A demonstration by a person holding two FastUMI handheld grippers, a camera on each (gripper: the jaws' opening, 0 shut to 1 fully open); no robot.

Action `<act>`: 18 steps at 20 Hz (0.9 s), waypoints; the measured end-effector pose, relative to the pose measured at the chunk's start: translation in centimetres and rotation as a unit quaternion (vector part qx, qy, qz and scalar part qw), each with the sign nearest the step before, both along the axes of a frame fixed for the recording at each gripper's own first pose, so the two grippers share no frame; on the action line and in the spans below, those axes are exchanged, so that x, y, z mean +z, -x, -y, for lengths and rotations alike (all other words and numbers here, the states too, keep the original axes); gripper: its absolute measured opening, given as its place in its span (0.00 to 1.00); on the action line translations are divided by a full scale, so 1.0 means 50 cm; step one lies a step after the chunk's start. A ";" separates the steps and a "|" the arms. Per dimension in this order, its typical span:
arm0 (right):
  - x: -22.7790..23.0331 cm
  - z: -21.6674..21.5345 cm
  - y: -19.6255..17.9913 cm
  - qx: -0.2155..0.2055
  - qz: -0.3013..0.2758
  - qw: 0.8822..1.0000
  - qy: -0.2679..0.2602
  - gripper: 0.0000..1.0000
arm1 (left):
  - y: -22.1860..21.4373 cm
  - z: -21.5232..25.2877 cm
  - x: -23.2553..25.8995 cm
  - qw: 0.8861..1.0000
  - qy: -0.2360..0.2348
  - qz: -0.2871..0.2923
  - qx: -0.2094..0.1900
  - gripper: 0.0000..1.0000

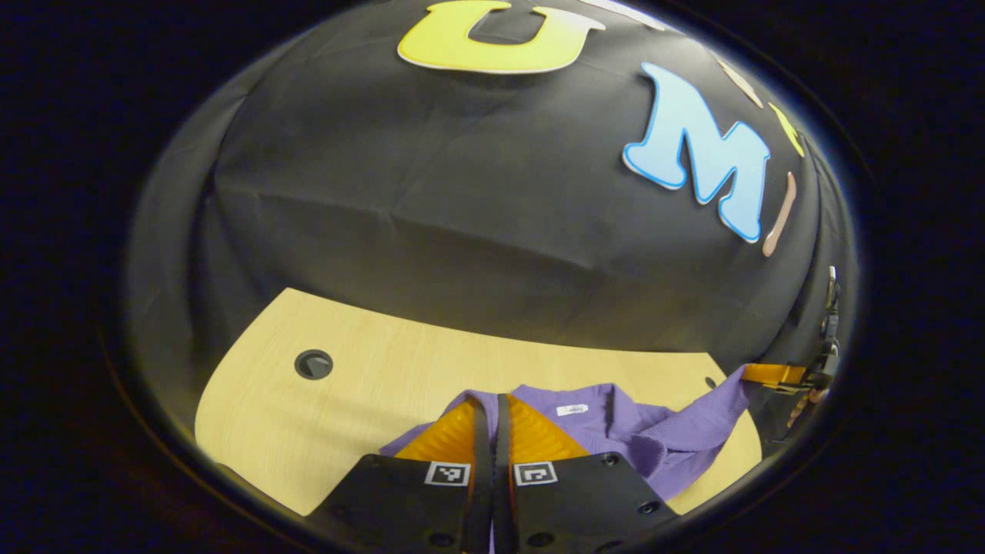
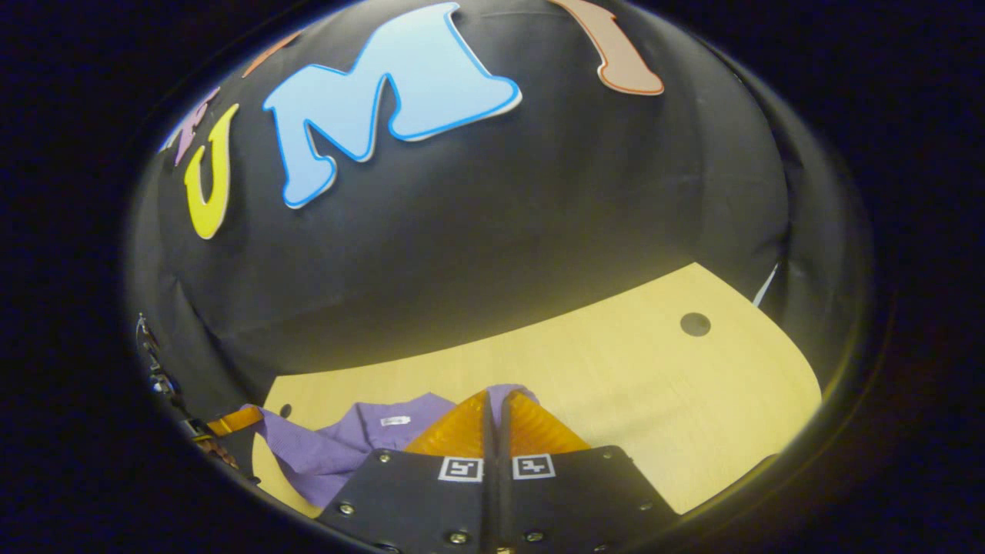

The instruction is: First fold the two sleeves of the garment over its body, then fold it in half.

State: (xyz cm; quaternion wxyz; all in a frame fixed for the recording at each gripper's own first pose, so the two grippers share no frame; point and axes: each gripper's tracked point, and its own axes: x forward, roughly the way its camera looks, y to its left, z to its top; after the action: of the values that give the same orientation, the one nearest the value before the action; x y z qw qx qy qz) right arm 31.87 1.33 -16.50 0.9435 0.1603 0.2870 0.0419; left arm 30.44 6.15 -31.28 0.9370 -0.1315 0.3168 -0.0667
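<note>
1. The purple garment (image 1: 616, 431) lay on the pale wooden worktop (image 1: 369, 385), collar and its small white label (image 1: 572, 410) facing up; in the left gripper view one part of it was drawn up and out to the right, toward the other tongs at the edge of the view.
2. The left tongs (image 1: 492, 419) stood with their fingers pressed together, and purple cloth showed just beyond and around the tips; whether any fabric was pinched between them could not be told.
3. The right tongs (image 2: 492, 412) were likewise closed, with a fold of purple cloth rising at the tips; in the left gripper view the stretched cloth ran right up to them, so they most likely held the garment, though the pinch itself was hidden.
4. Judged from this, a sleeve or shoulder fold was in hand; the halving fold looked not yet done.
5. Risks: a thin pinch could slip and drop the cloth short of the body; pulling with both tongs could drag the whole garment across the worktop or bunch it; the garment lay near the worktop's front edge and could slide off.
6. No containers were visible; the worktop carried two round cable holes (image 1: 313, 364), nothing in them.
</note>
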 end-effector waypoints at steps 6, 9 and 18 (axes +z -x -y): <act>-0.095 0.010 -0.067 -0.025 -0.029 0.999 0.014 0.00 | -0.062 -0.003 -0.084 1.000 -0.029 0.006 0.000 0.07; -0.118 0.013 -0.093 -0.034 -0.031 0.999 0.018 0.00 | -0.090 -0.003 -0.095 0.999 -0.041 0.021 0.009 0.07; -0.164 0.005 -0.135 -0.046 -0.048 0.997 0.035 0.06 | -0.119 0.003 -0.123 0.995 -0.089 0.030 0.013 0.14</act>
State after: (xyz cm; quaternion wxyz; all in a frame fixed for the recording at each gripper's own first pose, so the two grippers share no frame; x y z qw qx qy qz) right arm 38.62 1.07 -24.70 0.9345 0.1421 0.3258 -0.0192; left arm 36.42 6.03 -37.42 0.9548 -0.0494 0.2916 -0.0303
